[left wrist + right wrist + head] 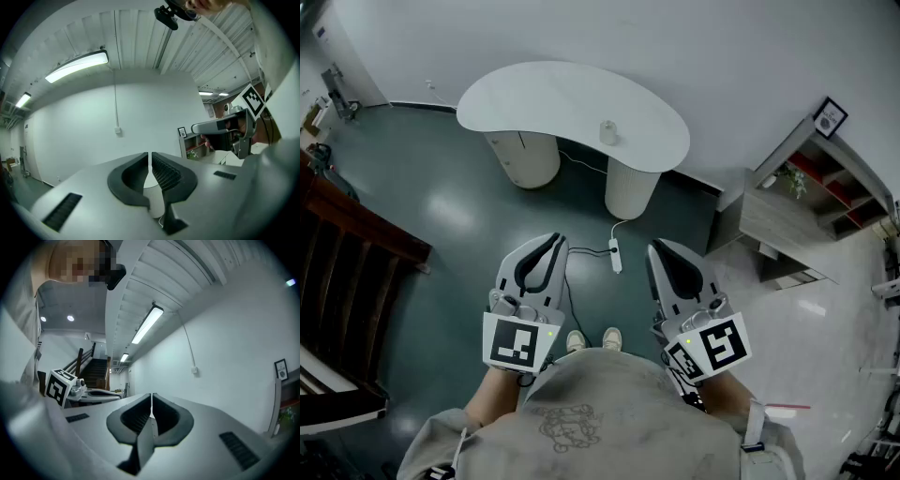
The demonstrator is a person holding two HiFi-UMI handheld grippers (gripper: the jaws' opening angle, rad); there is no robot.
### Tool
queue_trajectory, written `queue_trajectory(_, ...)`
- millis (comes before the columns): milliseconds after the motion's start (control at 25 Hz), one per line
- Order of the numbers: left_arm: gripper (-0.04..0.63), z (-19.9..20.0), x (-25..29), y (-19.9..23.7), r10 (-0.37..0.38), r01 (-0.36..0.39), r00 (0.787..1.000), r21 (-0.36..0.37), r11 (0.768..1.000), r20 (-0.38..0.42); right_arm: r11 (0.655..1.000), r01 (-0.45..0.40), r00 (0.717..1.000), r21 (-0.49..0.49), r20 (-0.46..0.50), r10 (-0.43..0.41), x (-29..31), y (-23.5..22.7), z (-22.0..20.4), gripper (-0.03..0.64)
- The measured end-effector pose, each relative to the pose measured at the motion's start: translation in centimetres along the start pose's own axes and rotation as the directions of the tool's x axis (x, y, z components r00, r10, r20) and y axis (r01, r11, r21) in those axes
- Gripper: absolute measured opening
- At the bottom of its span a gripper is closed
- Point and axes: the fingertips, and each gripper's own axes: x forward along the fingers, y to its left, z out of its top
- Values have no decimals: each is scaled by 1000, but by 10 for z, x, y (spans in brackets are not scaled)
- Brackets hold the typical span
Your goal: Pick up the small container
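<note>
The small container, a pale little cylinder, stands on the white kidney-shaped table across the floor, far from both grippers. In the head view my left gripper and right gripper are held side by side at waist height, pointing towards the table. Both are shut, with nothing between the jaws. The left gripper view shows its jaws pressed together against the wall behind, with the right gripper off to the side. In the right gripper view the jaws also meet, and the left gripper lies beside them.
A white power strip with its cable lies on the dark green floor between me and the table. A dark wooden staircase runs along the left. A grey shelf unit with a plant stands at the right. My shoes show below.
</note>
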Motion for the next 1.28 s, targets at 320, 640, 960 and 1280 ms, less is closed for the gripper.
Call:
queue_trajectory(320,34,-5,0,-13,9,-9,1000,-2,1000,-25,1000,-17,1000,19,-17,17,-8,-4,-4,34)
queue_trajectory(640,34,-1,1,-33,0,0,1000,-13,1000,-26,999,-36,999,31,-22,37,-21,-9,-9,34)
queue_trajectory(960,34,1,1,-58,15,-15,1000,0,1000,-20,998,-60,998,37,-11,61,-42,-14,-7,34)
queue_trajectory(1280,34,0,-1,-81,-2,2,1000,-7,1000,-5,994,-92,996,58,4,92,-56,-13,-10,34)
